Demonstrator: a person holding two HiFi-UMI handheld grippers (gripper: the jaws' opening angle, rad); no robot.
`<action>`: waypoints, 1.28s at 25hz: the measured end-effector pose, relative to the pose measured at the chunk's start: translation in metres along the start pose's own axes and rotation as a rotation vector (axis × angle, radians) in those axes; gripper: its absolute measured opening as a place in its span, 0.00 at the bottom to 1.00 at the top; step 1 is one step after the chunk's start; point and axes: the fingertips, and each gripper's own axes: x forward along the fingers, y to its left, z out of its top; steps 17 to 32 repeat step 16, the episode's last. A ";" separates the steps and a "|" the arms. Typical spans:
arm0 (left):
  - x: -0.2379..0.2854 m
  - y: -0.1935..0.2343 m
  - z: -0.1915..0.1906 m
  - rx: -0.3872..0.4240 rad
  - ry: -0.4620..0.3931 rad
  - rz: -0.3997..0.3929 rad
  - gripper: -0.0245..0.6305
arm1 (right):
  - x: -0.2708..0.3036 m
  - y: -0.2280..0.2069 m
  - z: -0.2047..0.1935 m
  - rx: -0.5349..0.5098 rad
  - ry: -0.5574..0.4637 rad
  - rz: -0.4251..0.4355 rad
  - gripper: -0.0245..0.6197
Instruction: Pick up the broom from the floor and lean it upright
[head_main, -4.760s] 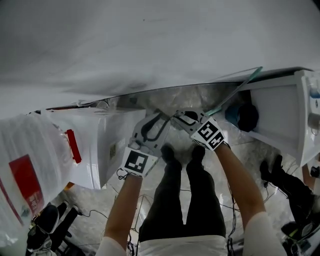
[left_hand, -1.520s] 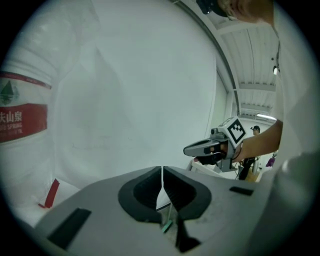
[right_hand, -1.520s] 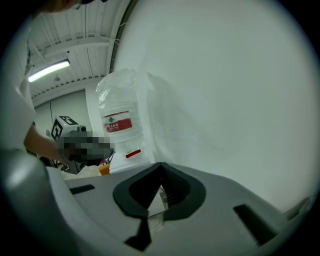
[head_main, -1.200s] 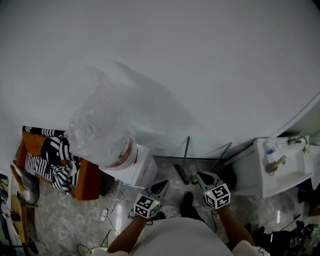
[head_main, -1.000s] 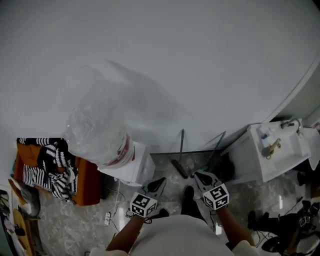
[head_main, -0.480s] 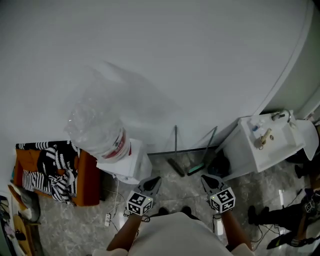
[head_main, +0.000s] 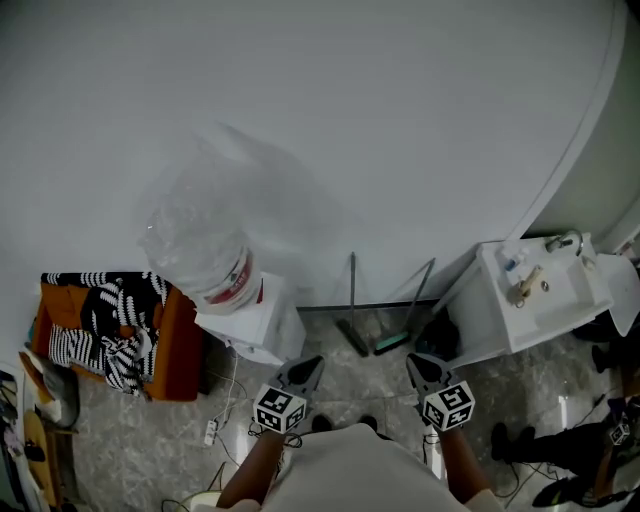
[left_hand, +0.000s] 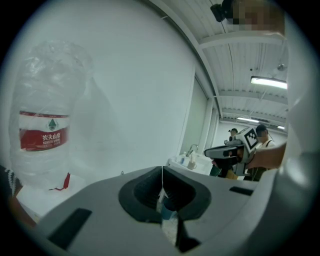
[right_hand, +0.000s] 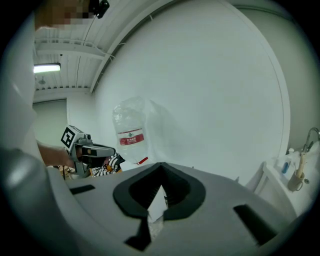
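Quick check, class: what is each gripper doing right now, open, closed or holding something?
Left gripper: closed, holding nothing.
Right gripper: closed, holding nothing.

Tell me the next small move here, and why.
Probably none on the green-headed broom: it already leans against the wall, head on the floor, beside a dark-headed tool. The left gripper and right gripper are both shut, empty and clear of it. I would just lower both hands and end here.
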 end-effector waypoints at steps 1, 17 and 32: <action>0.000 -0.004 -0.002 -0.002 0.000 0.000 0.05 | -0.002 0.000 0.000 -0.005 -0.002 0.005 0.04; 0.001 -0.023 -0.009 -0.035 -0.004 0.023 0.05 | -0.016 -0.001 -0.006 -0.002 -0.005 0.035 0.04; 0.001 -0.023 -0.009 -0.035 -0.004 0.023 0.05 | -0.016 -0.001 -0.006 -0.002 -0.005 0.035 0.04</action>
